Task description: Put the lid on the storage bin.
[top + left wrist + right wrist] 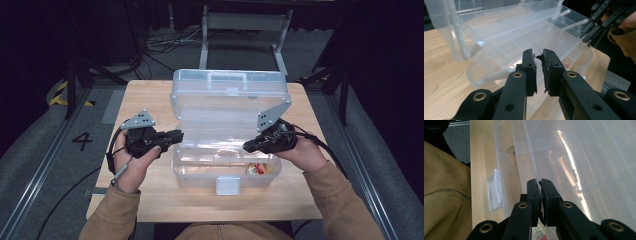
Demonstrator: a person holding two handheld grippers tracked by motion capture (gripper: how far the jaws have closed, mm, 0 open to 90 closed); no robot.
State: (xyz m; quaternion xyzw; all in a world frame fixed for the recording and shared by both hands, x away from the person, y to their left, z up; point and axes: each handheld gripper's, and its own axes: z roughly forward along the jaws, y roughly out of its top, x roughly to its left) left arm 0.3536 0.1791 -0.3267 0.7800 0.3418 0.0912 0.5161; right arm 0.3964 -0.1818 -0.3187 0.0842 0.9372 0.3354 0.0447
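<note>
We see a dark room with grey carpet, floor rails, loose cables and a grey metal frame (245, 22) behind a small wooden table (150, 95); yellow-black tape (61, 95) and a painted "4" (82, 141) mark the floor at left. On the table's left side, the left hand (131, 167) holds the left gripper (176, 136) with its tip just at the left wall of a clear plastic box (226, 172). In the left gripper view its jaws stand slightly apart with nothing between them, the torn pads (545, 72) near each other. The box sits mid-table with its lid (230, 95) raised toward the far edge and its white latch (228, 185) facing the person. Small red and yellow items (256, 169) lie in its right front corner. At right, the right gripper (248, 146) hovers over the box interior, its jaws pressed together on nothing. Tan sleeves (345, 207) enter from below.
</note>
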